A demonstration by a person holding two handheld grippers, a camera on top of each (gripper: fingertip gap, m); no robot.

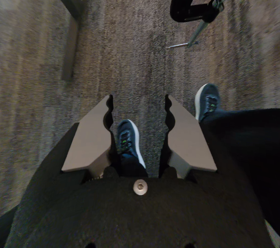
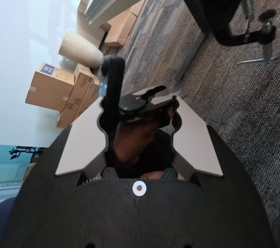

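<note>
Left tongs spread over blurred carpet — shoe between, right tongs spread — hand partly hidden.

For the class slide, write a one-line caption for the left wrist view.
Left gripper, jaws open and empty, points down at grey carpet above a person's dark sneakers.
</note>
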